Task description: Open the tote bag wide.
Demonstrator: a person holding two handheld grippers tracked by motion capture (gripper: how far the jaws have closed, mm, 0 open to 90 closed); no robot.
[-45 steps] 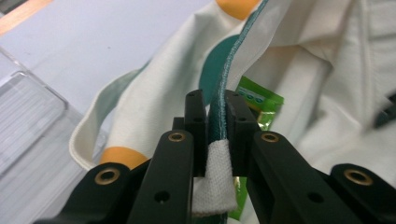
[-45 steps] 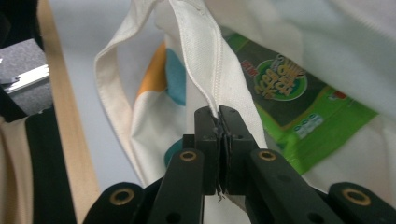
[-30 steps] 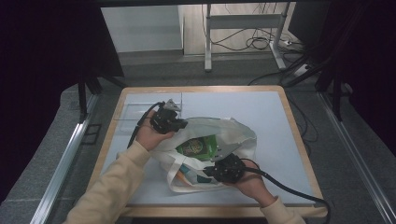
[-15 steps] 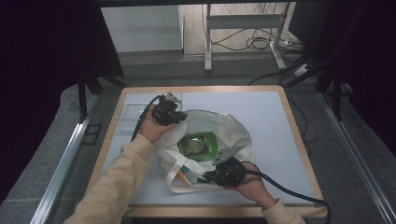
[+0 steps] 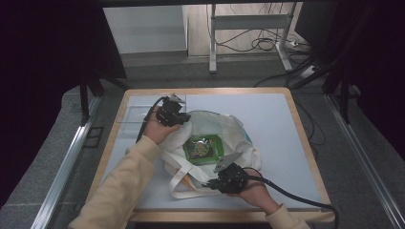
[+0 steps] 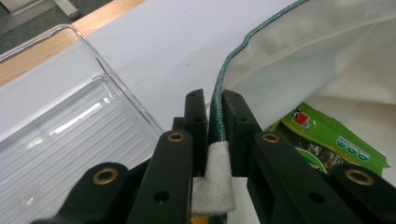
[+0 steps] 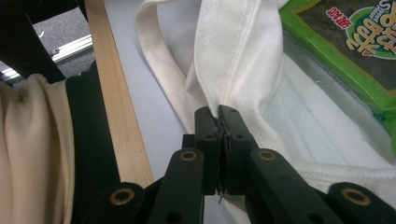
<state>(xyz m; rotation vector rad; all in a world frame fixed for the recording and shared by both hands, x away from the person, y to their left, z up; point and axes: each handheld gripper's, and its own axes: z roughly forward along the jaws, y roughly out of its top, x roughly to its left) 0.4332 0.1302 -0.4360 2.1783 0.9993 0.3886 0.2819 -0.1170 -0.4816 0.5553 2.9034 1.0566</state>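
Observation:
A white cloth bag [image 5: 234, 131] with a green-trimmed rim lies open on the pale table top [image 5: 267, 109]. Inside it lies a green snack packet [image 5: 204, 148]. My left gripper [image 5: 179, 119] is shut on the bag's far-left rim. In the left gripper view the jaws [image 6: 214, 100] pinch the green trim of the bag [image 6: 327, 56], and the packet [image 6: 327, 135] shows under the raised cloth. My right gripper [image 5: 217, 179] is shut on the near rim. In the right gripper view the gripper [image 7: 217, 114] clamps a fold of the bag [image 7: 233, 51] beside the packet [image 7: 345, 42].
A clear ribbed plastic tray [image 5: 136, 112] sits at the table's back left, close to the left gripper [image 6: 60, 116]. The wooden table edge [image 7: 116, 116] and a cream sleeve [image 7: 28, 154] lie left of the right gripper. Cables trail from both grippers.
My left gripper has drawn the bag's rim a little toward the far side, so the mouth gapes wider and more of the packet shows. The right gripper has stayed put.

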